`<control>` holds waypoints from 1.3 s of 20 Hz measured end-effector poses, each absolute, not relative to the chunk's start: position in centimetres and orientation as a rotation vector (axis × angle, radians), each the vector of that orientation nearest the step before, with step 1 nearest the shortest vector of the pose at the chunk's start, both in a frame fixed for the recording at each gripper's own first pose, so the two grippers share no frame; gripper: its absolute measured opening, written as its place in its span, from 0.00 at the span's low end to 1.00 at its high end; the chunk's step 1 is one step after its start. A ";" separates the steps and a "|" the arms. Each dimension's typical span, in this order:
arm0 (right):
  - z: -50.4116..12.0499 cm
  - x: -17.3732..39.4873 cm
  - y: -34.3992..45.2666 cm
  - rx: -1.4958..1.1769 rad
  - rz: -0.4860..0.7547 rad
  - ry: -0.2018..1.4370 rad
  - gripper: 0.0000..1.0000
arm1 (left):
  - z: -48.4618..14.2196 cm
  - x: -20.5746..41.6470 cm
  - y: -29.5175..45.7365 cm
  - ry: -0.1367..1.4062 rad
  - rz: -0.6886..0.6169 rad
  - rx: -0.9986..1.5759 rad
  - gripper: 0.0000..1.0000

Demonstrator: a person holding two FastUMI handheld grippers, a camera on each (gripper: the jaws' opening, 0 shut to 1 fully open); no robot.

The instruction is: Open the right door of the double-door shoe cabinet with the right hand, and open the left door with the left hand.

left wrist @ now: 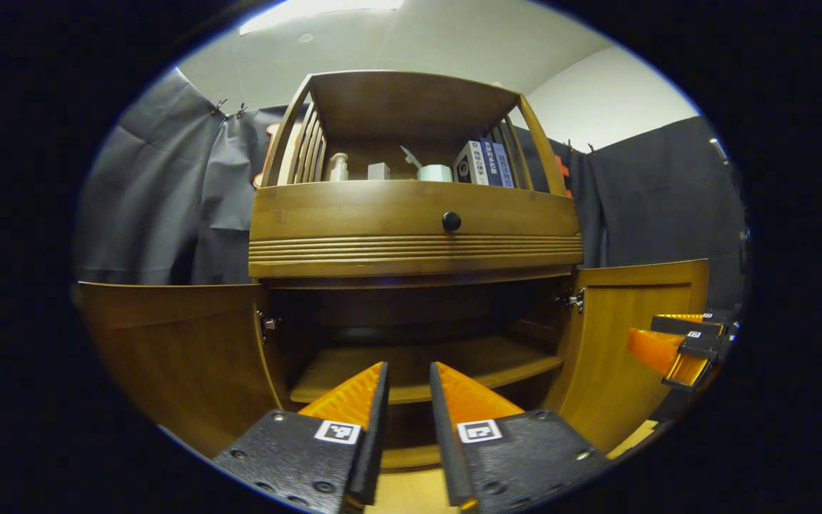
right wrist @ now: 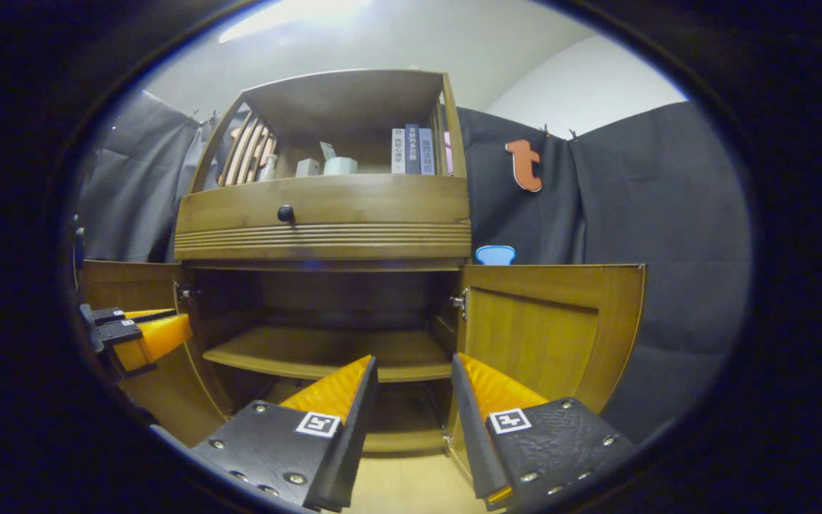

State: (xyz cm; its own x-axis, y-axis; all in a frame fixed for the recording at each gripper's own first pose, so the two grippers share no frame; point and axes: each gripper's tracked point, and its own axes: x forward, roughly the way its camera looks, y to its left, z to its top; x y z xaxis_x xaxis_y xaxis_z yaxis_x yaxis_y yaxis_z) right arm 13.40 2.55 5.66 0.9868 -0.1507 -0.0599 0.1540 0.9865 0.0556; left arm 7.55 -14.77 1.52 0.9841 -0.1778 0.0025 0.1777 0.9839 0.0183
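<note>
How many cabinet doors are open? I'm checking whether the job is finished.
2. The left door is swung out to the left of the shoe cabinet, and the right door is swung out to its right. No others seen.

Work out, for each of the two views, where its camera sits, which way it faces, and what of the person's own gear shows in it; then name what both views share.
Left gripper view: rides on the left gripper, facing the open shoe cabinet head-on; its own fingers show at the bottom, the right gripper at the right edge.
Right gripper view: rides on the right gripper, facing the cabinet from further right; its own fingers show at the bottom, the left gripper at the left edge.
Shared: both doors swung open, the shelf, drawer knob and books.
</note>
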 end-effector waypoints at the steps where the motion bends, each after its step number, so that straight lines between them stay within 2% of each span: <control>1: 5.7 13.3 2.6 0.062 -0.154 0.053 0.65 | 1.5 7.5 -15.2 -0.003 -0.184 0.004 0.43; 3: 5.7 13.1 2.7 0.068 -0.156 0.049 0.63 | 1.6 7.3 -16.0 -0.002 -0.198 -0.017 0.64; 4: 5.7 13.1 2.8 0.073 -0.152 0.046 0.68 | 1.5 7.3 -16.1 -0.003 -0.186 -0.016 0.75; 6: 5.8 13.3 3.0 0.079 -0.139 0.038 0.89 | 1.5 7.4 -15.9 -0.013 -0.172 -0.009 0.96; 7: 6.0 13.1 3.3 0.078 -0.136 0.036 0.99 | 1.5 7.5 -16.0 -0.018 -0.176 -0.010 0.93; 8: 6.0 13.1 3.3 0.073 -0.136 0.035 0.96 | 1.4 7.6 -16.2 -0.017 -0.185 -0.014 0.95; 9: 6.1 13.0 3.6 0.066 -0.137 0.032 0.99 | 1.3 7.5 -16.3 -0.014 -0.193 -0.020 0.93; 13: 6.0 12.6 4.0 0.070 -0.142 0.028 0.96 | 1.7 7.3 -16.7 -0.025 -0.209 -0.006 0.95; 16: 5.7 12.3 4.1 0.097 -0.140 0.041 0.99 | 2.2 7.3 -17.2 -0.042 -0.227 0.003 0.93; 17: 5.7 12.3 4.0 0.099 -0.145 0.043 0.96 | 2.3 7.4 -17.4 -0.042 -0.232 0.002 0.93; 18: 5.7 12.3 3.8 0.101 -0.150 0.043 0.99 | 2.2 7.3 -17.5 -0.039 -0.237 0.001 0.93; 26: 5.7 11.5 3.7 0.095 -0.181 0.044 0.99 | 1.8 7.0 -16.6 -0.026 -0.240 -0.018 0.95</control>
State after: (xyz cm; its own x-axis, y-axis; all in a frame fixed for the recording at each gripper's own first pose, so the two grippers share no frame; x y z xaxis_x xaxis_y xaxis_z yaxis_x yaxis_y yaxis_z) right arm 11.51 3.66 5.74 0.9828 -0.1771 -0.0520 0.1813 0.9793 0.0906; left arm 6.95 -16.61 1.80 0.9711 -0.2371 0.0275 0.2375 0.9713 -0.0152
